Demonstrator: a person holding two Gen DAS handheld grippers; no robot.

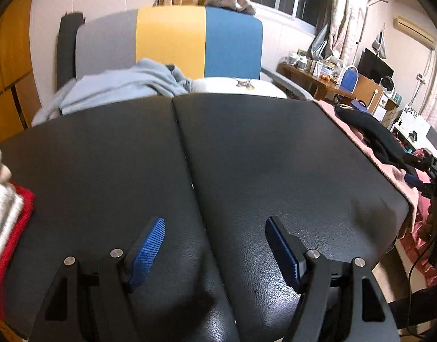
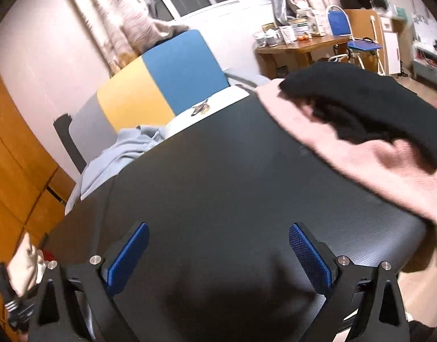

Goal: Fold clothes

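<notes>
My left gripper (image 1: pixel 215 225) is open and empty, low over the black table (image 1: pixel 247 154). My right gripper (image 2: pixel 218 233) is open and empty over the same table (image 2: pixel 232 171). A pink garment (image 2: pixel 346 148) with a black garment (image 2: pixel 369 105) on top lies on the table's right side; both also show in the left wrist view, the pink one (image 1: pixel 358 136) under the black one (image 1: pixel 372 131). A folded white and red stack (image 1: pixel 4 208) sits at the table's left edge. A light blue garment (image 1: pixel 118 85) lies on the chair behind the table, also in the right wrist view (image 2: pixel 118 151).
A grey, yellow and blue chair back (image 1: pixel 170 40) stands behind the table. A wooden desk (image 2: pixel 298 45) with jars and a blue folding chair (image 2: pixel 361 45) are at the back right. Wooden cabinet doors (image 2: pixel 16 156) are on the left.
</notes>
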